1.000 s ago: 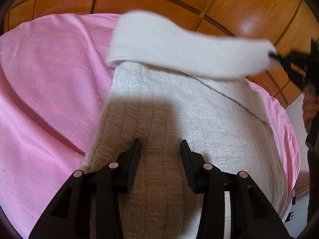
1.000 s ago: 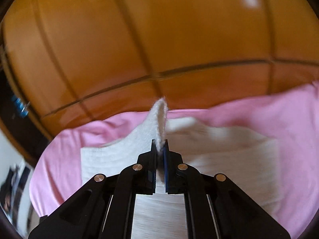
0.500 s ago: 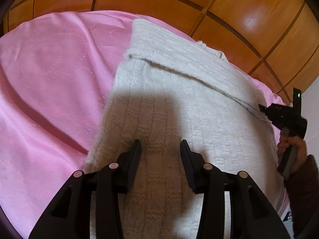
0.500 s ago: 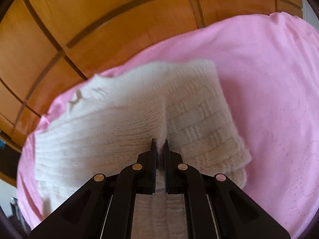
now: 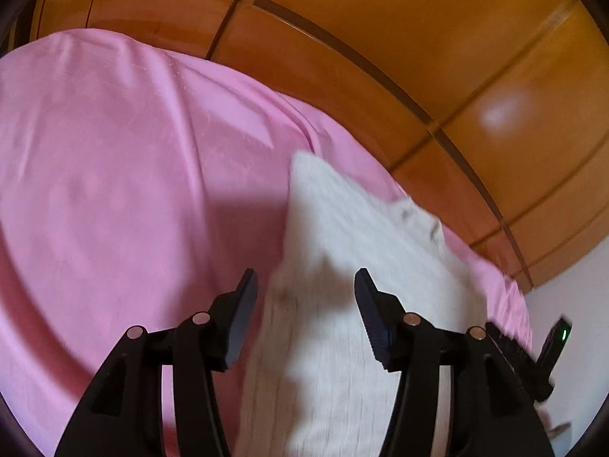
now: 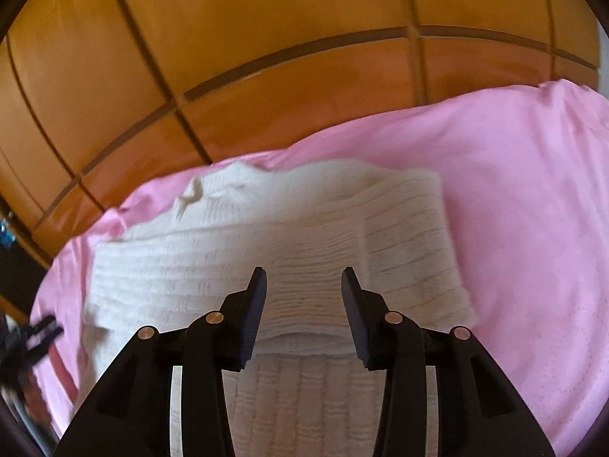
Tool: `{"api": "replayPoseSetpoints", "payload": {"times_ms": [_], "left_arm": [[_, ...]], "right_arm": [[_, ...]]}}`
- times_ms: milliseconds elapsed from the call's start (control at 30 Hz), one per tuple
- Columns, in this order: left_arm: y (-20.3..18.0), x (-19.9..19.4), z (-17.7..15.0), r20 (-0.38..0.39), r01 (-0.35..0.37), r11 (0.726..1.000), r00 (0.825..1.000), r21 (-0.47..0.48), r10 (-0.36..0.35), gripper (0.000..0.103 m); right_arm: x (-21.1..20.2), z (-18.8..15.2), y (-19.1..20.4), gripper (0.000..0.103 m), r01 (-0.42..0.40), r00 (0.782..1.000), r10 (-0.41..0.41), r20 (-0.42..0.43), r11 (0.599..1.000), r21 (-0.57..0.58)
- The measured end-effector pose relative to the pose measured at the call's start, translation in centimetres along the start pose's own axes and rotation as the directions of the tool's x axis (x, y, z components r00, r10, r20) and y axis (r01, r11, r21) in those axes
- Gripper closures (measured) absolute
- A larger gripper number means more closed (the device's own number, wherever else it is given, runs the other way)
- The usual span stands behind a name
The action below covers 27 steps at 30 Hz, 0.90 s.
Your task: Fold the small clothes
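Observation:
A cream knitted sweater point(image 6: 289, 243) lies on a pink sheet point(image 6: 525, 198), with one part folded flat across its body. My right gripper point(image 6: 303, 285) is open and empty just above the folded edge. In the left wrist view the sweater point(image 5: 354, 266) is blurred and lies to the right of centre. My left gripper point(image 5: 306, 289) is open and empty over the sweater's left edge. The right gripper shows at the right edge of that view point(image 5: 533, 361).
The pink sheet point(image 5: 114, 175) covers the bed and spreads wide to the left of the sweater. A glossy wooden panelled wall point(image 5: 418, 38) stands behind the bed; it also shows in the right wrist view point(image 6: 266, 38). The left gripper appears blurred at the left edge point(image 6: 26, 339).
My right gripper carried the sleeve across the sweater, laid it down and opened. My left gripper, open throughout, has shifted left toward the sweater's edge.

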<state>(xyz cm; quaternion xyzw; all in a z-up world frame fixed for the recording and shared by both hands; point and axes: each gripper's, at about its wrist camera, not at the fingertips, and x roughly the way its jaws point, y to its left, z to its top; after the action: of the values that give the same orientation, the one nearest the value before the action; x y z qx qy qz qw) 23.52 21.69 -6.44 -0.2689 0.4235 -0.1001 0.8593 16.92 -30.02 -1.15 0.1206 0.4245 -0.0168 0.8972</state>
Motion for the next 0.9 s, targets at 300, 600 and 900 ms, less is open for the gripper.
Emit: {"api": "replayPoseSetpoints", "payload": {"times_ms": [300, 600, 900], "left_arm": [[1.2, 7.8, 5.3, -0.069, 0.068, 0.991, 0.995, -0.114, -0.076, 0.042], [-0.6, 9.2, 5.6, -0.015, 0.147, 0.987, 0.989, -0.058, -0.148, 0.092], [-4.4, 12.5, 2.6, 0.090, -0.345, 0.897, 0.939, 0.275, 0.333, 0.088]], "right_arm": [[3.4, -0.2, 1.0, 0.063, 0.069, 0.997, -0.071, -0.026, 0.994, -0.080], [3.5, -0.9, 1.5, 0.063, 0.101, 0.995, -0.100, 0.012, 0.986, -0.134], [5.7, -1.2, 2.8, 0.056, 0.179, 0.984, -0.176, 0.030, 0.961, -0.210]]}}
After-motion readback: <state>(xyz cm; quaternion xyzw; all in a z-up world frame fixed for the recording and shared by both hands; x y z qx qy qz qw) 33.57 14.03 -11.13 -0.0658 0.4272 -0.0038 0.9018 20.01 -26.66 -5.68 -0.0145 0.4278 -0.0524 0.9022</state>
